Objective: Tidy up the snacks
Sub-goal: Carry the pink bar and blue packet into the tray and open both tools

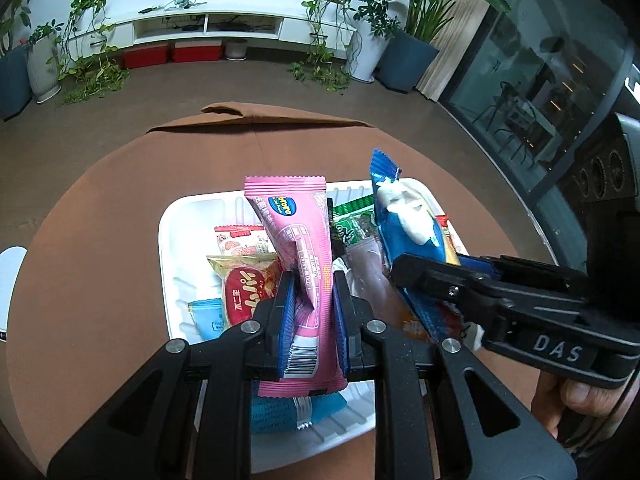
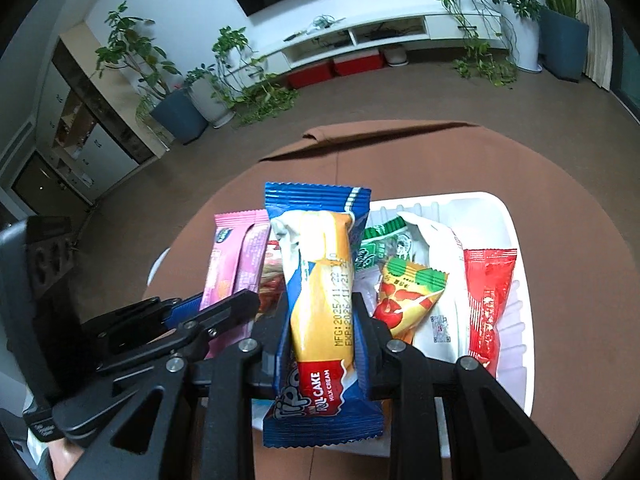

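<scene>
Left gripper (image 1: 310,292) fingers clamped on pink snack pack (image 1: 298,240), right gripper (image 2: 322,320) fingers clamped on blue roll cake pack (image 2: 320,280), both packs held upright over the white tray (image 1: 170,240), which is already full of mixed snacks. Step looks like carry and place; next move likely needs a lowering into free tray space, then release, without knocking the red packet (image 2: 488,300) or the neighbours. Tray sits on a round brown bench (image 1: 88,248); beyond it brown floor, potted plants (image 1: 86,32), white TV shelf (image 1: 208,26).
</scene>
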Demonstrator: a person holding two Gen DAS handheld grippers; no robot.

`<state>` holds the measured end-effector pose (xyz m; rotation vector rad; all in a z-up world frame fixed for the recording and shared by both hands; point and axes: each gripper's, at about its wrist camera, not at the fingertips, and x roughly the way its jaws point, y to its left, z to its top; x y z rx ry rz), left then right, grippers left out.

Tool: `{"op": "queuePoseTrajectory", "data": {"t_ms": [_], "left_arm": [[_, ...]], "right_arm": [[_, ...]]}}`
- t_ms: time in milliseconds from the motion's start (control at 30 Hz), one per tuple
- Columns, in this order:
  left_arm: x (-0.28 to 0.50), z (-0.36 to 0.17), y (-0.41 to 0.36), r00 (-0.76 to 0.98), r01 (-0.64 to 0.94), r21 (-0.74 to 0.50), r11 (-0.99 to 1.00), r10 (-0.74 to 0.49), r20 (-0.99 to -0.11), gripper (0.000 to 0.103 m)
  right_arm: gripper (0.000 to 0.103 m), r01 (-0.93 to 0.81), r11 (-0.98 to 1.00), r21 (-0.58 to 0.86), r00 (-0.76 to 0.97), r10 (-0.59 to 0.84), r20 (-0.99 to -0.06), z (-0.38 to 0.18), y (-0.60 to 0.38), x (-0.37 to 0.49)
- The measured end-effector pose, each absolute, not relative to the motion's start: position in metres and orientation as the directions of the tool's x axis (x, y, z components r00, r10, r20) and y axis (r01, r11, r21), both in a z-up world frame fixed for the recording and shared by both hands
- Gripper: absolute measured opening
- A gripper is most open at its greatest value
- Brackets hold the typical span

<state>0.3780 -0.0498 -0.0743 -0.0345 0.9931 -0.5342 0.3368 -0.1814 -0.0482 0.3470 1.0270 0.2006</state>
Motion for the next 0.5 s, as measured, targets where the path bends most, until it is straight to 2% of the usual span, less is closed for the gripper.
{"op": "queuePoseTrajectory", "data": {"t_ms": [500], "left_arm": [[0.398, -0.119, -0.069, 0.417, 0.386, -0.249, 0.888, -0.409, -0.812, 0.019]], "right_arm": [[0.029, 0.026, 0.937, 0.348, 0.473, 0.296, -0.830, -0.080, -0.177, 0.345]]}}
